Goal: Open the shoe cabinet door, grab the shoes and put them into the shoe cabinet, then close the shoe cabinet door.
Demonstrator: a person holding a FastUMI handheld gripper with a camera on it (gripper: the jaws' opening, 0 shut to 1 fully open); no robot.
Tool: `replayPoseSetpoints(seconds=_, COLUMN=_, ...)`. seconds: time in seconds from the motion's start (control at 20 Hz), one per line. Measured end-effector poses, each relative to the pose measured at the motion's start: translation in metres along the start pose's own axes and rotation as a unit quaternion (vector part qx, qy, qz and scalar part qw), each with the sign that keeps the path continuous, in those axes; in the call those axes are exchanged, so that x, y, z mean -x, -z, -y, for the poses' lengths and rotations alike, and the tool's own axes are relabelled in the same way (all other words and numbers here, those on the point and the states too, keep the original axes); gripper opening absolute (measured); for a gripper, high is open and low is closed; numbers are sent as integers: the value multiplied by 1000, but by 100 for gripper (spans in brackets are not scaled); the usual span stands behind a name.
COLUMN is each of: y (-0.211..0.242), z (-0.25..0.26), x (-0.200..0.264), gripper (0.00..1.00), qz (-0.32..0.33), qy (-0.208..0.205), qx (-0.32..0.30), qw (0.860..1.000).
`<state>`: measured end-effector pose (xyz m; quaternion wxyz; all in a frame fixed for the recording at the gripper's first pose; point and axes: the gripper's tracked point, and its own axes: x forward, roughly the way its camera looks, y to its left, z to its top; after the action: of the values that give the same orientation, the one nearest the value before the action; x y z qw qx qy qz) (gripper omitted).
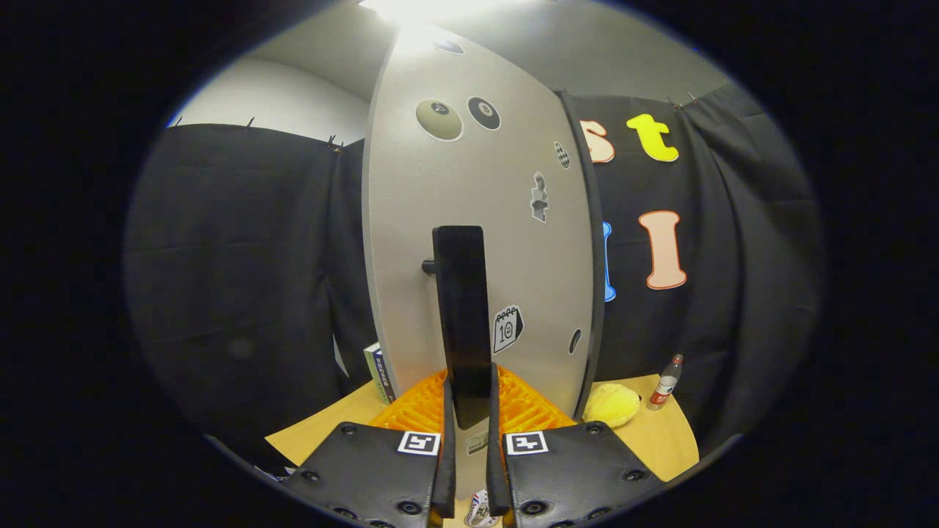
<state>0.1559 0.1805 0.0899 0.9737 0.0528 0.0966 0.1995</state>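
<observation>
Black booth cloth behind; I have the gripper (pixel 469 411) clenched on the upright handle (pixel 461 308) of the door (pixel 477 220), straight ahead.

Shoe cabinet door (pixel 477 220) hides the cabinet interior. Door handle (pixel 462 323) covers part of the gripper (pixel 469 440) fingers' pads. Shoe (pixel 480 510) below the fingers mostly cut off. Box (pixel 380 370) half behind the door. Bottle (pixel 666 381) label too small.
</observation>
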Motion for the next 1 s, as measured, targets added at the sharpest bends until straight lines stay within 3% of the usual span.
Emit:
replayPoseSetpoints(seconds=0.2, y=0, z=10, x=9, gripper=19, qz=-3, qy=-3, qx=-13, qw=1000)
replayPoseSetpoints(seconds=0.4, y=-3, z=25, x=25, gripper=17, qz=7, qy=23, qx=69, qw=997)
replayPoseSetpoints(seconds=0.6, y=0, z=49, x=33, gripper=17, qz=-3, qy=54, qx=27, qw=998)
replayPoseSetpoints(seconds=0.75, y=-1, z=77, x=41, gripper=17, qz=-8, qy=90, qx=18, qw=996)
replayPoseSetpoints(seconds=1.0, y=-11, z=150, x=68, gripper=15, qz=2, qy=191, qx=38, qw=981)
